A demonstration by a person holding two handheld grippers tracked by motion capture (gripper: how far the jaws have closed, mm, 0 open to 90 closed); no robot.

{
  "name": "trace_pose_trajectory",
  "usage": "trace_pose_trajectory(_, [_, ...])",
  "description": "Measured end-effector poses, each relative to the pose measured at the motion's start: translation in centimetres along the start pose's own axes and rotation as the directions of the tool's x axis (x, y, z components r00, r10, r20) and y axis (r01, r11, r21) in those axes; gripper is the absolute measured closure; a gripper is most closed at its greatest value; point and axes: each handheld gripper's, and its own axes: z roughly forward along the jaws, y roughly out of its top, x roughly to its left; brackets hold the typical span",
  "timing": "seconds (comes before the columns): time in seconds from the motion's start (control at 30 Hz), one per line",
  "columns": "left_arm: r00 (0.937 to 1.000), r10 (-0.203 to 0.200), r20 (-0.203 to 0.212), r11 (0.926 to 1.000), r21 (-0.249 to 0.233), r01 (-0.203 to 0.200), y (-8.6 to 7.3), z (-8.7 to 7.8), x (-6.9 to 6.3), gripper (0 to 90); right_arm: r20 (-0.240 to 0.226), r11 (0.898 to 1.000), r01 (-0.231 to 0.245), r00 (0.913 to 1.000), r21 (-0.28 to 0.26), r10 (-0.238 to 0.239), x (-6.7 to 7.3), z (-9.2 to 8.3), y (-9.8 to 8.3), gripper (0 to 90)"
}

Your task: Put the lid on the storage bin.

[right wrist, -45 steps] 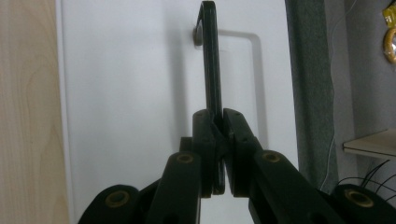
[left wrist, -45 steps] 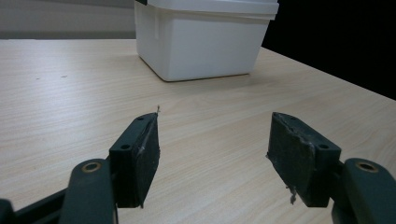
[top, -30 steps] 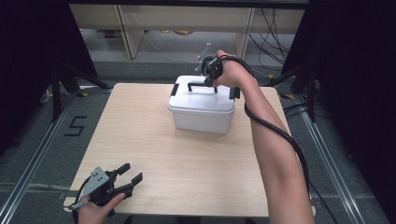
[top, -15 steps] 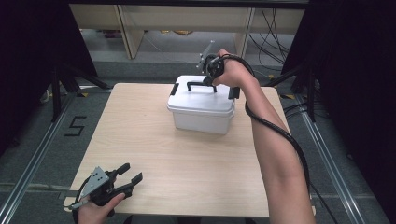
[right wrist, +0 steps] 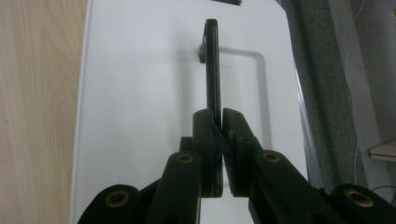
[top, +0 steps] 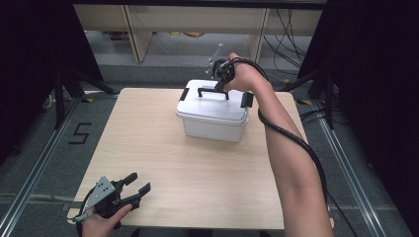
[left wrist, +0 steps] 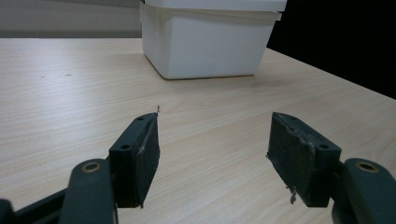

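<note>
A white lidded box (top: pixel 213 116) stands at the far middle of the wooden table (top: pixel 148 163); it has black side latches and a black carry handle (top: pixel 212 92) raised upright on its lid. My right gripper (top: pixel 220 81) is above the lid, shut on that handle (right wrist: pixel 213 74), which stands edge-on between the jaws over the white lid (right wrist: pixel 140 93). My left gripper (top: pixel 136 187) rests at the near left corner of the table, open with nothing between its pads (left wrist: pixel 140 158). The box (left wrist: pixel 205 42) shows ahead of it.
Shelving and cables (top: pixel 291 34) lie beyond the table's far edge. A black cable (top: pixel 291 138) trails along the person's right forearm. The floor on the left carries a marked "5" (top: pixel 79 133). Bare wood runs between the box and the left gripper.
The box has shifted slightly toward the near side with the right gripper on its handle. The left gripper has stayed put.
</note>
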Motion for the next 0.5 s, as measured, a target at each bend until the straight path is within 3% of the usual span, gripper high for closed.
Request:
trace_pose_trajectory(0.03, [1.0,-0.001,0.0,1.0,0.0,0.001,0.0,0.0,0.0,33.2,0.002,1.0,-0.018,0.9998,0.019,0.018,0.2,0.0,0.2,84.5])
trace_pose_trajectory(0.07, [1.0,0.0,0.002,1.0,0.0,0.0,0.0,0.0,0.0,33.2,0.004,1.0,0.007,1.0,0.011,-0.007,0.1,0.1,0.2,84.1])
trace_pose_trajectory(0.13, [1.0,0.0,0.003,1.0,0.0,0.0,0.0,0.0,0.0,33.2,0.022,0.997,0.032,0.9992,0.064,-0.034,-0.1,0.4,0.3,79.7])
trace_pose_trajectory(0.2, [1.0,-0.001,0.002,1.0,-0.001,0.001,0.0,0.0,0.0,33.2,0.014,0.996,0.004,0.9999,0.089,-0.005,0.0,0.8,0.4,76.6])
trace_pose_trajectory(0.37, [1.0,0.001,0.004,1.0,-0.001,-0.001,0.0,0.0,0.0,33.1,0.008,0.996,0.025,0.9996,0.081,-0.026,0.3,1.7,0.9,73.6])
trace_pose_trajectory(0.5, [1.0,0.001,0.001,1.0,0.002,-0.001,0.0,0.0,0.0,33.2,0.015,0.994,0.059,0.9981,0.093,-0.06,0.3,2.4,1.3,77.1])
